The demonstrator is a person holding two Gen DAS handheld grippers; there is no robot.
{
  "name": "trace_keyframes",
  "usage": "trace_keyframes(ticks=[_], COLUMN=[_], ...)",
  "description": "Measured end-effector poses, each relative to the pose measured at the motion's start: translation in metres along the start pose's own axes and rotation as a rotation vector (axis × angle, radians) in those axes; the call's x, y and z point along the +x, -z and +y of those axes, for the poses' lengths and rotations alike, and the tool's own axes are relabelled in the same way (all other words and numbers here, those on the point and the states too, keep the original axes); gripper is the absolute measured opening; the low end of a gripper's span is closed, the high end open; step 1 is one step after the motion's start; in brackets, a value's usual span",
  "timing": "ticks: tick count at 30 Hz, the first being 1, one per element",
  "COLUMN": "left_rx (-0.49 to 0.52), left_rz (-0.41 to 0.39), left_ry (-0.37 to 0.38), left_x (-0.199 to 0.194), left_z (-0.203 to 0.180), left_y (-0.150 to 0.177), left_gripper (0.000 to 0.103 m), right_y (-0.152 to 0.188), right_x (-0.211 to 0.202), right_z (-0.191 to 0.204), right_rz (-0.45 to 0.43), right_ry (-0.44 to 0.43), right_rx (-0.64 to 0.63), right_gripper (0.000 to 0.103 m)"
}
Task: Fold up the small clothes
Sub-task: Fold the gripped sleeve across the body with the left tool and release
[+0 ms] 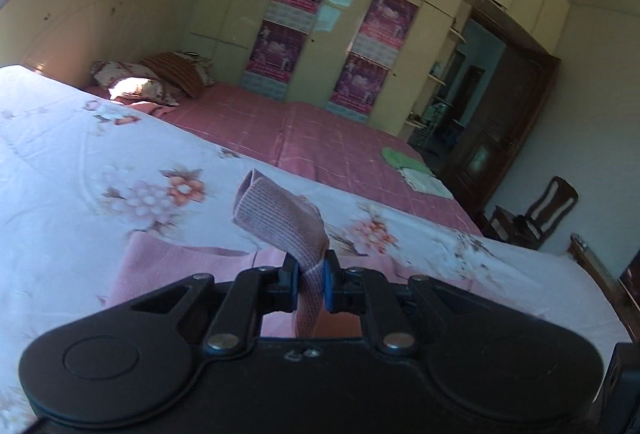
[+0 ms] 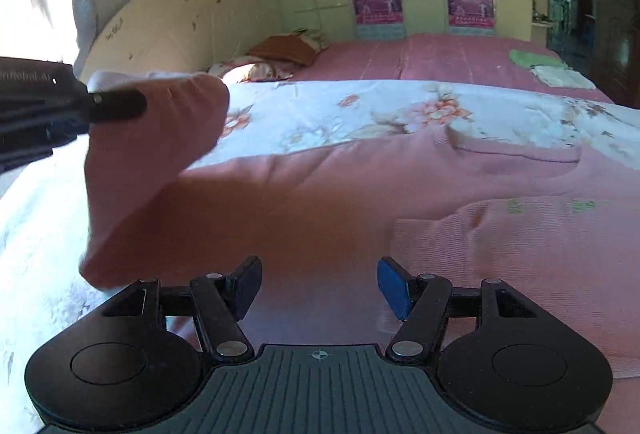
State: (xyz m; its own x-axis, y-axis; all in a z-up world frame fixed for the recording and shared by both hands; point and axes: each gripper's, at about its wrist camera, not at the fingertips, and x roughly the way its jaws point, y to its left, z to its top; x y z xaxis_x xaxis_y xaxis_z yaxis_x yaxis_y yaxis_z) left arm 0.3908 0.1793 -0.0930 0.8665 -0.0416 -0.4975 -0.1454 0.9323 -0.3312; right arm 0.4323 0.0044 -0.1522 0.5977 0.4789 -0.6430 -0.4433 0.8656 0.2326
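Your pink garment (image 2: 320,186) lies spread on the floral sheet (image 2: 400,106) over the bed (image 2: 440,54), bare sheet beyond it toward 12 o'clock. Your left tool (image 1: 311,276) pinches the ribbed cuff (image 1: 280,214), lifting that sleeve at 9 o'clock in the right wrist view. Your right tool (image 2: 319,288) hovers spread above the garment's near edge, gripping nothing.

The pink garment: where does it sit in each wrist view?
Left wrist: pink garment, ribbed cuff rising at centre, pinched by the left gripper.
Right wrist: spread across the middle, one part lifted at left.
Shared landmark: green cloth on the far bed.
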Motion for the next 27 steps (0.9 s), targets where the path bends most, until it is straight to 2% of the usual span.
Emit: trace_keyframes(ticks=[4, 7, 10, 13, 14, 15, 17, 18, 20, 22, 27], left_rx=[0.061, 0.126, 0.217, 0.318, 0.345, 0.367, 0.365, 0.358, 0.363, 0.367, 0.352], left_rz=[0.072, 0.155, 0.237, 0.273, 0.262, 0.231, 0.191, 0.176, 0.146, 0.129, 0.152], left_ry=[0.076, 0.113, 0.116, 0.106, 0.098, 0.071, 0.071, 0.063, 0.019, -0.063, -0.244], left_x=[0.033, 0.057, 0.076, 0.075, 0.07, 0.062, 0.045, 0.038, 0.023, 0.015, 0.001], left_z=[-0.053, -0.085, -0.107, -0.123, -0.126, -0.129, -0.124, -0.119, -0.107, -0.089, -0.034], left_y=[0.032, 0.061, 0.089, 0.106, 0.107, 0.107, 0.102, 0.099, 0.092, 0.086, 0.087], left_gripper=[0.011, 0.011, 0.019, 0.04, 0.056, 0.065, 0.074, 0.074, 0.075, 0.075, 0.074], right_y=[-0.001, 0.009, 0.017, 0.023, 0.023, 0.023, 0.023, 0.025, 0.024, 0.025, 0.024], right_x=[-0.031, -0.052, -0.065, -0.075, -0.078, -0.08, -0.084, -0.085, -0.081, -0.073, -0.051], right_z=[-0.053, -0.092, -0.124, -0.141, -0.144, -0.146, -0.146, -0.145, -0.145, -0.142, -0.123], right_rz=[-0.025, -0.022, -0.011, -0.003, -0.006, -0.008, -0.007, -0.005, 0.007, 0.019, 0.067], right_ry=[0.076, 0.132, 0.153, 0.126, 0.116, 0.109, 0.087, 0.074, 0.04, 0.008, -0.037], right_rx=[0.042, 0.082, 0.148, 0.213, 0.227, 0.237, 0.246, 0.254, 0.28, 0.298, 0.29], right_gripper=[0.064, 0.064, 0.064, 0.064, 0.064, 0.064, 0.065, 0.064, 0.064, 0.064, 0.064])
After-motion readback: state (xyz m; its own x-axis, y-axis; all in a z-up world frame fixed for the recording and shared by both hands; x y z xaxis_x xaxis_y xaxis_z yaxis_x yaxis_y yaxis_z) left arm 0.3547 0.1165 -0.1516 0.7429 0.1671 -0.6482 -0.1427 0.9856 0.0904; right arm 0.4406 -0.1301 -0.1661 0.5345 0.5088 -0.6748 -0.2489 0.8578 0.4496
